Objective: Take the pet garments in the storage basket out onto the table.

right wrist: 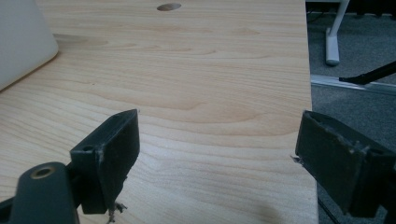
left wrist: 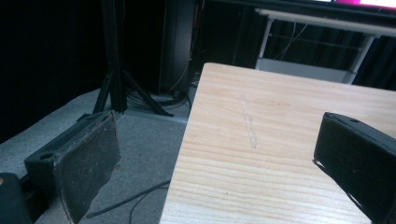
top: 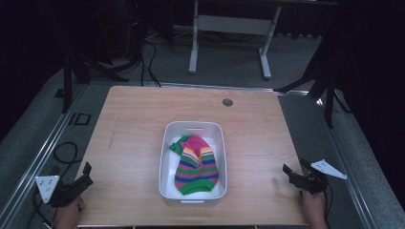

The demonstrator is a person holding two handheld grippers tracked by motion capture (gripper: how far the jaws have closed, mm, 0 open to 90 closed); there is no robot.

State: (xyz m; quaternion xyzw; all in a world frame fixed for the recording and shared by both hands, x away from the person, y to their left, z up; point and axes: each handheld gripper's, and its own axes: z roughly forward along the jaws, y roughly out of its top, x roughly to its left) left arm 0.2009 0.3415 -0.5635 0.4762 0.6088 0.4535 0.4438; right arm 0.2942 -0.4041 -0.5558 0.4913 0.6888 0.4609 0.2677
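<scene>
Lying in the white bin (top: 167, 162) at mid-table, the striped sock (top: 196, 167) sits well apart from both grippers. The left gripper (top: 85, 175) and right gripper (top: 290, 172) hover at the table's (top: 129, 119) near corners, jaws spread, holding nothing, with bare wood between them and the bin.

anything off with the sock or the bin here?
Nothing stands out. The striped sock lies folded inside the white bin, which sits squarely mid-table. Both grippers, left and right, wait open at the table's near corners.

**Wooden table with one bin**

A light wood-grain table (top: 129, 129) stands on grey carpet. A white plastic bin (top: 167, 162) sits directly on it, near the front edge at the middle. A round cable hole (top: 228, 102) lies near the far edge.
</scene>
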